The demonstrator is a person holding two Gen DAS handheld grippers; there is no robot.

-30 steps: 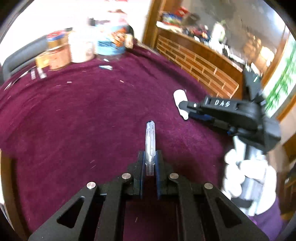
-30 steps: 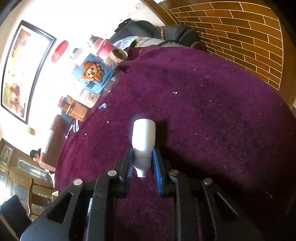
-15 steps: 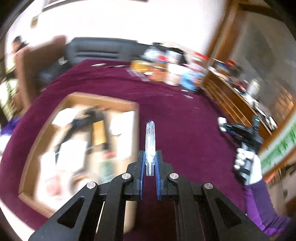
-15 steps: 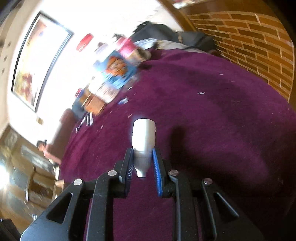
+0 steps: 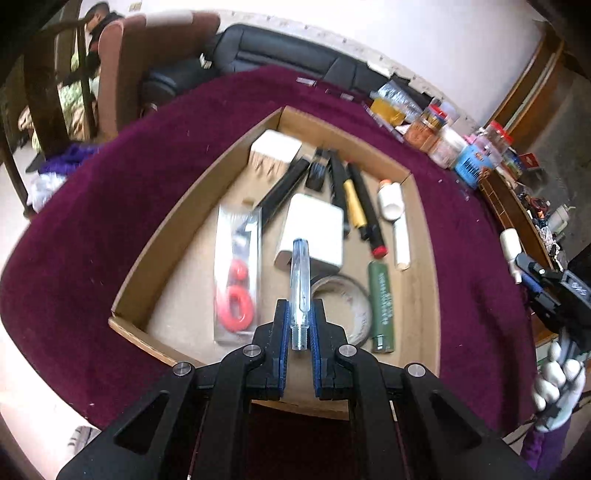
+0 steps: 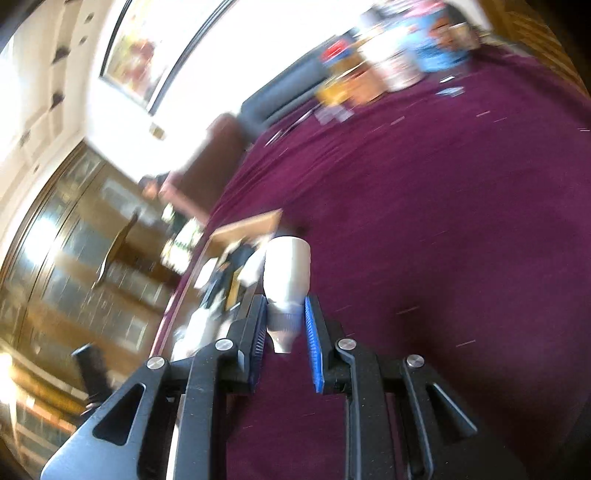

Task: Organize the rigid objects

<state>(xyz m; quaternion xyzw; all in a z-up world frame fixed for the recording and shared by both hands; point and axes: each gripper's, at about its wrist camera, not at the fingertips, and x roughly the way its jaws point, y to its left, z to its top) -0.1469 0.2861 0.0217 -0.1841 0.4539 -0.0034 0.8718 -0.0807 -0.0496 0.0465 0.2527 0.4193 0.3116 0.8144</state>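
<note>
Clear plastic pen barrel (image 5: 300,291) | pinched by its threaded end in left gripper (image 5: 299,325), poised over cardboard tray (image 5: 424,258) for sorting | white cap (image 6: 287,280) clamped in right gripper (image 6: 284,325), beside tray, likely next.

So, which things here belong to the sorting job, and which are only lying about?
Job:
- clear tube, in left tongs
- white piece, in right tongs
- cardboard box

Lying about:
- jars
- sofa

White wall (image 5: 424,33) at twelve o'clock; black sofa (image 5: 280,55) beneath; glass-fronted wooden cabinet (image 6: 66,258) at nine o'clock.
</note>
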